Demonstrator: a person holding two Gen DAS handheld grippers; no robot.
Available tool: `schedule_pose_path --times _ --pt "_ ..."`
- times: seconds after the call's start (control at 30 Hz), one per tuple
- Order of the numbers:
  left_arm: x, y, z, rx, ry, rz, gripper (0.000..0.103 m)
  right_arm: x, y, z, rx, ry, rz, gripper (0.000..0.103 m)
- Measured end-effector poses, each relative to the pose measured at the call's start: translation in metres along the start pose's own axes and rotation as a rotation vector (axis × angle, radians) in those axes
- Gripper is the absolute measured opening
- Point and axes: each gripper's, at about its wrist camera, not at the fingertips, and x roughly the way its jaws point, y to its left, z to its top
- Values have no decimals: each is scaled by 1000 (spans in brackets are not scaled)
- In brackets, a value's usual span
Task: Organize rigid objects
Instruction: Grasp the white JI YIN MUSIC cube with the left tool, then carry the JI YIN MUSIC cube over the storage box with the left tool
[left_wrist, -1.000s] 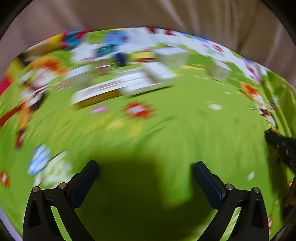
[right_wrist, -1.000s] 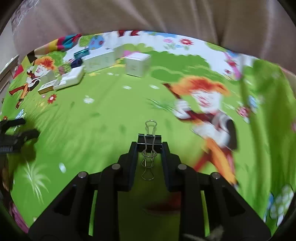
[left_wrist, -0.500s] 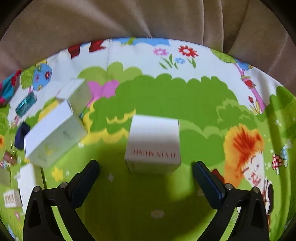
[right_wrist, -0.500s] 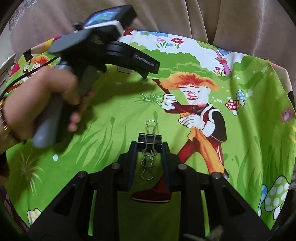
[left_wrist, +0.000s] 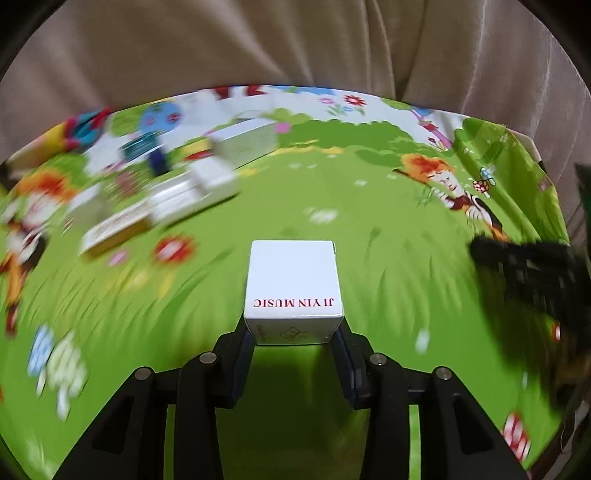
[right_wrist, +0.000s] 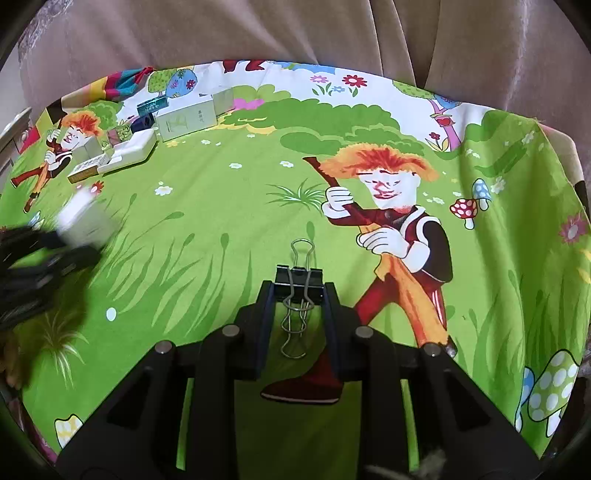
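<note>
My left gripper (left_wrist: 293, 334) is shut on a white cube box (left_wrist: 293, 284) printed "JI YIN MUSIC" and holds it above the green cartoon cloth; it shows blurred at the left of the right wrist view (right_wrist: 83, 218). My right gripper (right_wrist: 299, 295) is shut on a black binder clip (right_wrist: 299, 282) with wire handles, held above the cloth. The right gripper shows as a dark blur in the left wrist view (left_wrist: 532, 266).
A cluster of white and coloured boxes (right_wrist: 184, 118) lies at the far left of the cloth, with a flat white box (right_wrist: 133, 149) and a yellow-edged box (right_wrist: 86, 168). They appear blurred in the left wrist view (left_wrist: 192, 192). Beige curtain hangs behind the table.
My left gripper closed on the white cube box, lifted it and swung back toward the left. My right gripper stayed shut on the binder clip, nearly still.
</note>
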Motion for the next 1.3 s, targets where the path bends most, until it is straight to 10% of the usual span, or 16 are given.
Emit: schedule_pose_path --times 0.53,1.0,1.3 --pt "-29 16 -18 -71 -52 0 41 -13 3 -2 31 -36 -13 29" --pt "-198 -8 -19 -10 -604 237 42 -213 88 -32 -35 -707 -81 29" --pt "-245 2 -20 -56 -758 257 42 -293 127 -41 -144 -999 -142 29"
